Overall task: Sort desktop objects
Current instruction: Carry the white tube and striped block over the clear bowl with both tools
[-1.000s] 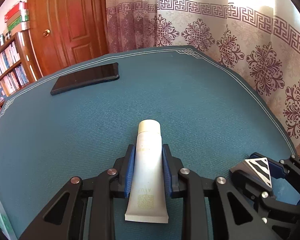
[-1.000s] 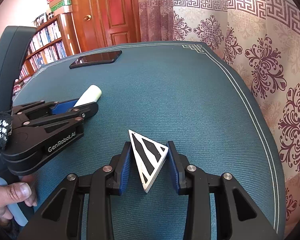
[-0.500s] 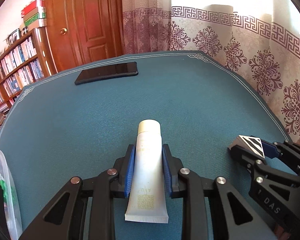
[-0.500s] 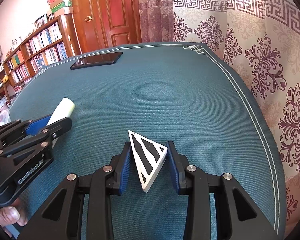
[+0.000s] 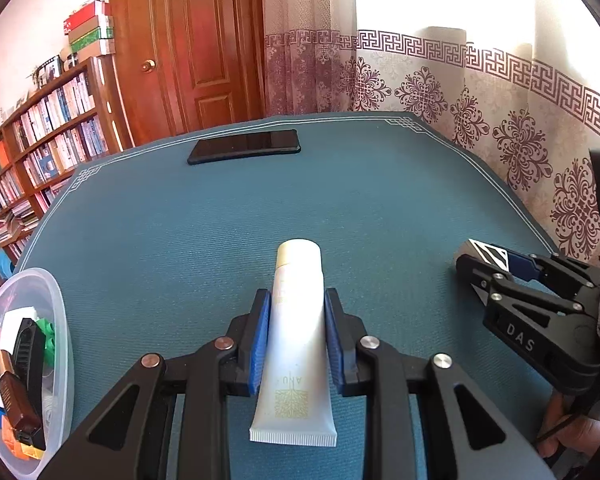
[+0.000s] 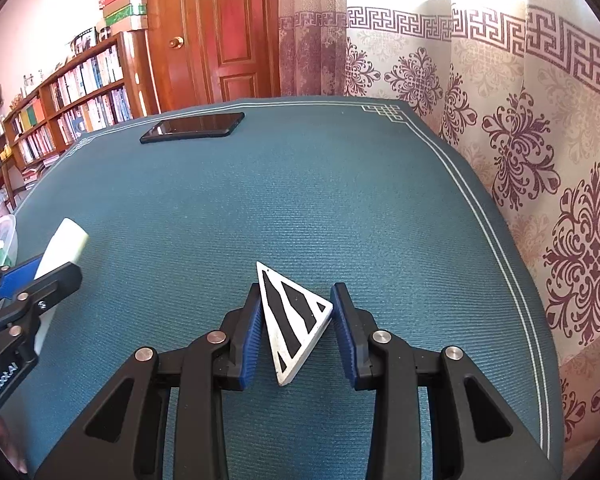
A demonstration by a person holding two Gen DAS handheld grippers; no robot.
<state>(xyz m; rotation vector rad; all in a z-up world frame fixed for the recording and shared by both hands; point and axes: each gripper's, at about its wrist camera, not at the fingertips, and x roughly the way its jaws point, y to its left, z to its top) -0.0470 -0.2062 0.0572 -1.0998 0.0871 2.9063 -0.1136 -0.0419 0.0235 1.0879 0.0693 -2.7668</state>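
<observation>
Above the teal mat [image 5: 380, 208], left claw [image 5: 294, 320] clamps tube [image 5: 296, 344]; right claw [image 6: 296, 316] seemingly grips triangle [image 6: 294, 320].

The left gripper [image 5: 294, 336] is sitting low over the table [image 5: 380, 200], its two pads pressing either side of the tube [image 5: 296, 344], which is pointing cap-first away from the camera with its crimped end nearest the lens. Off to its right, the right gripper [image 6: 296, 320] is standing with the triangular block [image 6: 294, 320] wedged between its pads, one corner jutting forward past the fingertips. Far behind both, the phone [image 5: 244, 146] is lying flat near the table's back edge, well apart from everything. At the table's left edge, beside the left gripper, the bowl [image 5: 62, 320] is sitting with small items piled in it. Beyond the table, a bookshelf [image 5: 40, 140] is standing at left, a door [image 5: 196, 48] behind, a curtain [image 5: 500, 100] to the right.
</observation>
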